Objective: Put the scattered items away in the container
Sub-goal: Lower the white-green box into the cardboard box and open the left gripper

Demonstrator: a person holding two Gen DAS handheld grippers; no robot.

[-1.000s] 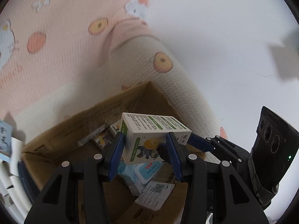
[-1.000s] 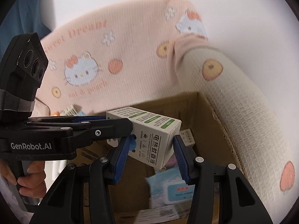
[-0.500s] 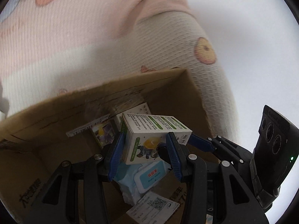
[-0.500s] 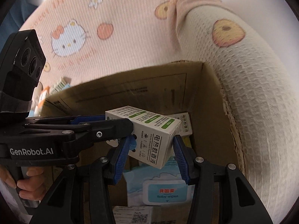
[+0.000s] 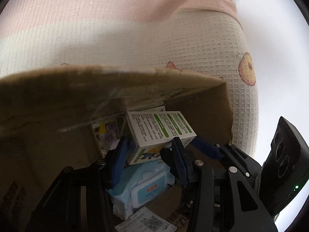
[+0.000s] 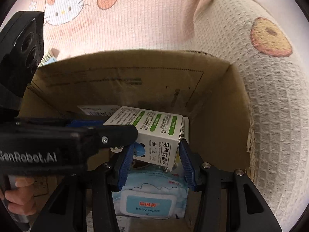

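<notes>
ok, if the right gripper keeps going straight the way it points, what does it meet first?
Probably the baby wipes pack, lying in the cardboard box right below the white carton that the right gripper holds. Depth is unclear.

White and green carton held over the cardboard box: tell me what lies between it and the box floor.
The white and green carton, gripped by both the left gripper and right gripper, hangs inside the brown cardboard box. Directly under it lies a pale blue baby wipes pack; it would land there, not on bare floor.
</notes>
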